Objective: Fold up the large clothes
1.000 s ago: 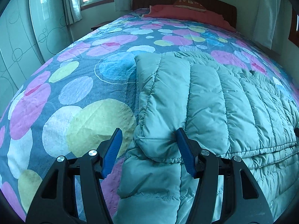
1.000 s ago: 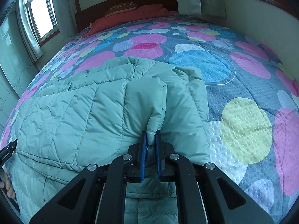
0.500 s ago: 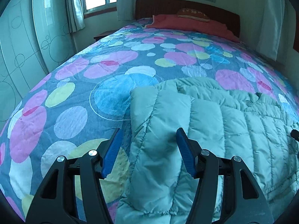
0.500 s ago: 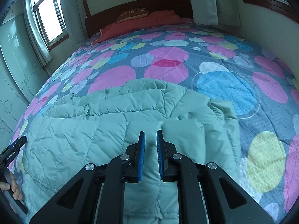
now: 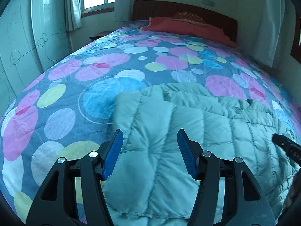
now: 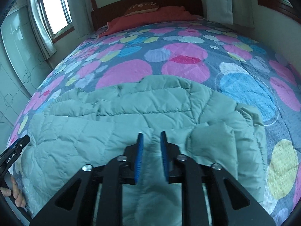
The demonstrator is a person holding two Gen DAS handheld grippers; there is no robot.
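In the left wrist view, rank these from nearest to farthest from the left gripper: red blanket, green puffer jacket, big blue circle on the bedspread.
From the left gripper:
1. Green puffer jacket, directly beneath and ahead of the fingers.
2. Big blue circle, ahead-left on the bedspread.
3. Red blanket, far end by the headboard.

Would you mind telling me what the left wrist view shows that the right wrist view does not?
Only the left wrist view shows the left tongs wide open over the jacket's left edge, and a wooden nightstand. Only the right wrist view shows the right tongs slightly parted, the folded-in sleeve, and the person's left hand. Both show the quilted mint-green puffer jacket on the dotted bedspread and the red pillow.
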